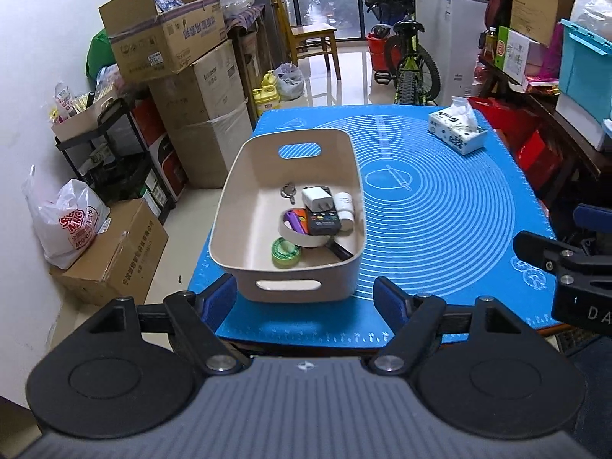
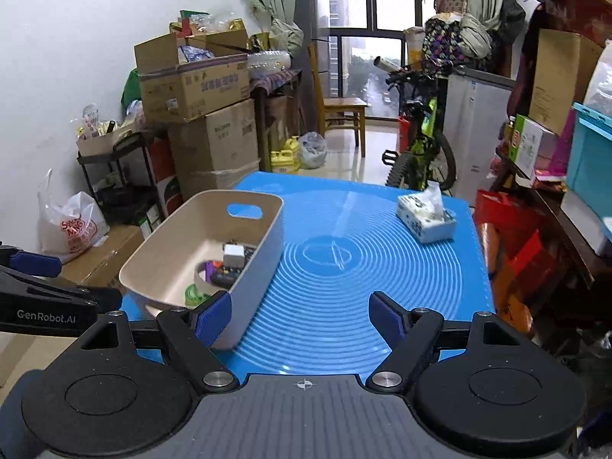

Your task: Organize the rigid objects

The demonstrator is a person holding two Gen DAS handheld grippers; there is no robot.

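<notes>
A beige bin with handle cut-outs stands on the left part of the blue mat. In it lie a white charger, a white bottle, a dark remote, a purple item, a beige tape ring, a green tape roll and a metal key ring. My left gripper is open and empty, just in front of the bin's near wall. My right gripper is open and empty over the mat's near edge, right of the bin.
A tissue box sits at the mat's far right. Stacked cardboard boxes, a black rack and bags line the left wall. A bicycle and a wooden chair stand beyond the table. Shelves crowd the right.
</notes>
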